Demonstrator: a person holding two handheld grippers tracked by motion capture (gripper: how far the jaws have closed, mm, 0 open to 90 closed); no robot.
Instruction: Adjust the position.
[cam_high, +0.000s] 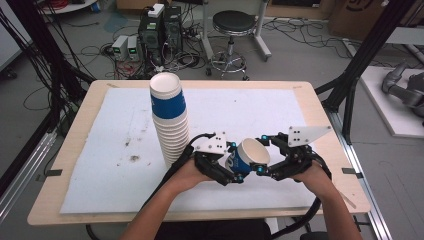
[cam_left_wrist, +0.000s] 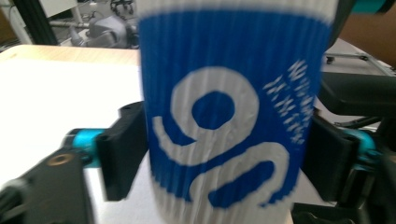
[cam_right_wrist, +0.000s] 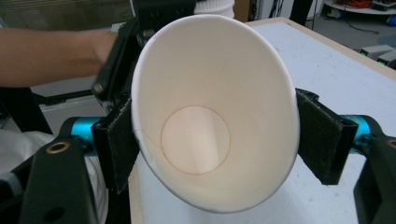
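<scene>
Grippers meet at the near middle of the table (cam_high: 75, 130), over the white mat (cam_high: 110, 175), with one blue-and-white paper cup (cam_high: 247, 157) between them, tilted so its open mouth faces the right gripper (cam_high: 261, 155). Right gripper: jaws half closed, pads pressed on the cup near the rim, one each side; cup's inside and round bottom face its camera. Left gripper (cam_high: 239, 162): jaws at the cup's lower body; pads (cam_left_wrist: 123, 149) flank the blue wall, right pad looks a hair clear, contact uncertain. Tall stack of cups (cam_high: 169, 117) stands upright just left of the left hand (cam_high: 187, 175). Stool (cam_high: 232, 37) on the floor beyond.
</scene>
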